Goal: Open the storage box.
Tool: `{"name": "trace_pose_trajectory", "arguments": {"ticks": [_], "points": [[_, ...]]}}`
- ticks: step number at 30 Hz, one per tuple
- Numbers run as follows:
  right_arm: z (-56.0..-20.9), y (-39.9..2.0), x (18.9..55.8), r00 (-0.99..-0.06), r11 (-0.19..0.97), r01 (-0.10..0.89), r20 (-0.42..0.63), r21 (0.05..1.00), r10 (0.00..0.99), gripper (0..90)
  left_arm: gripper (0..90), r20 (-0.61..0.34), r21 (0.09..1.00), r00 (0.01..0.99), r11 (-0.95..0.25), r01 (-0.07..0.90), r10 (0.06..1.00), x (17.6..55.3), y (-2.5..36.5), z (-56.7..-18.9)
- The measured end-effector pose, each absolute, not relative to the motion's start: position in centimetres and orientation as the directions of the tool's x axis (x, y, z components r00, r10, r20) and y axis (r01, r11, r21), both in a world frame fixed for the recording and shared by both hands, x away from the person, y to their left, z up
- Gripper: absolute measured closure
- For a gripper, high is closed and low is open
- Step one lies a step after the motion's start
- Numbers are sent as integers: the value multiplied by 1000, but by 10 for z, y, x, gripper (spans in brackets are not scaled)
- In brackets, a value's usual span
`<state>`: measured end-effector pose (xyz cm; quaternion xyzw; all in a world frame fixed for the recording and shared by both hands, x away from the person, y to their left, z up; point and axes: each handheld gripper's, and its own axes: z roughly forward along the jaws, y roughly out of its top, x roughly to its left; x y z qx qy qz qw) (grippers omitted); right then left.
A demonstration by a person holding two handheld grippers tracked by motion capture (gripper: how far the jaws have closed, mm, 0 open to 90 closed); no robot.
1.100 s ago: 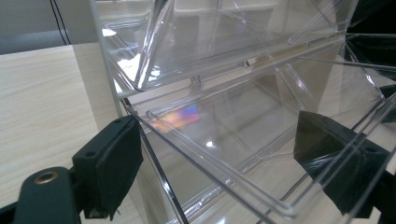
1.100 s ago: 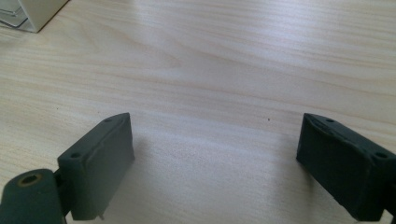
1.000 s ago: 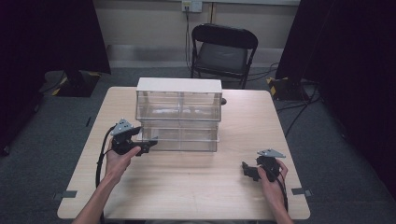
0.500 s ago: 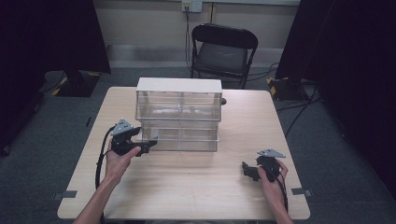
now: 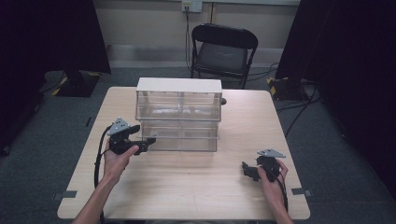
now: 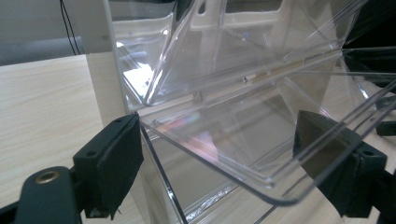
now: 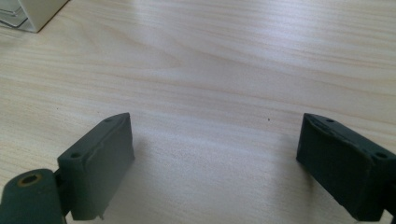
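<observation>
From above, a clear plastic drawer cabinet (image 5: 178, 114) stands at the tabletop's (image 5: 187, 196) middle, nearer the far edge. The left claw (image 5: 148, 141) sits at its lower left front corner; the left gripper view reveals a tilted-out clear bin (image 6: 243, 140) between its wide-spread jaws. The right claw (image 5: 246, 170), also wide, holds nothing, hovering over bare wood near the right front corner, with open tabletop between it and the cabinet.

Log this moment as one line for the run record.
left tongs: open, straddling clear drawer edge | right tongs: open, empty, over table | drawer cabinet: mid-table
</observation>
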<state>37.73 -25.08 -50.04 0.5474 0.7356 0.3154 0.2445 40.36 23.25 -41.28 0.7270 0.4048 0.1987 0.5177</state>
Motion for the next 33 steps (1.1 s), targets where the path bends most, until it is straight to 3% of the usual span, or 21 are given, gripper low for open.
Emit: {"name": "trace_pose_trajectory", "arguments": {"ticks": [33], "points": [[-500, -251, 378, -282, 202, 652, -14, 731, 959, 99, 153, -130, 927, 592, -113, 357, 796, 411, 232, -394]]}}
